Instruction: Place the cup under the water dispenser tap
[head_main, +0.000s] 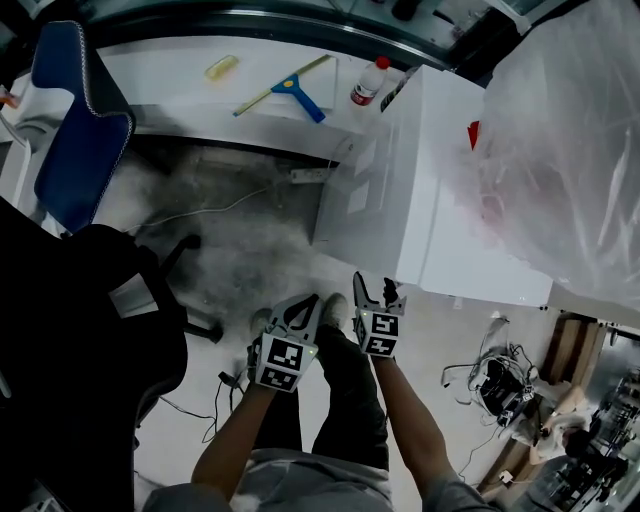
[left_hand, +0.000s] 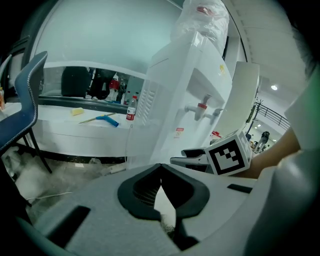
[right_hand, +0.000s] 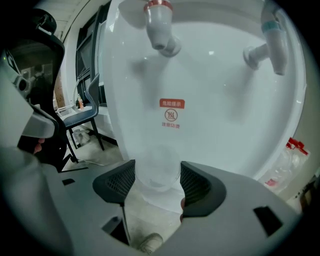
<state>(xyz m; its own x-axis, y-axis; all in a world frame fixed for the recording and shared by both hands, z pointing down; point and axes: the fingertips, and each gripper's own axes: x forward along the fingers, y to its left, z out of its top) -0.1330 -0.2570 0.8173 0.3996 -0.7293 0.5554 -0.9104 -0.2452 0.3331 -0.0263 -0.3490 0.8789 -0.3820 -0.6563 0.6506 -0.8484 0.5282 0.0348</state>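
A clear plastic cup (right_hand: 157, 167) stands upright between the pads of my right gripper (right_hand: 157, 184), which is shut on it. The cup is close to the front of the white water dispenser (right_hand: 215, 100), below the red tap (right_hand: 160, 25); the blue tap (right_hand: 272, 40) is to the right. In the head view my right gripper (head_main: 378, 288) is beside the dispenser (head_main: 430, 180), and the cup cannot be made out there. My left gripper (head_main: 305, 305) hangs just left of it, shut and empty, its jaw tips meeting (left_hand: 160, 167). The left gripper view shows the dispenser (left_hand: 185, 90) and its taps (left_hand: 202, 107).
A blue chair (head_main: 80, 120) and a black office chair (head_main: 80, 330) stand to the left. The white counter (head_main: 180, 70) behind holds a blue squeegee (head_main: 295, 92), a yellow sponge (head_main: 221, 67) and a red-capped bottle (head_main: 368, 82). Cables (head_main: 490, 380) lie on the floor at the right.
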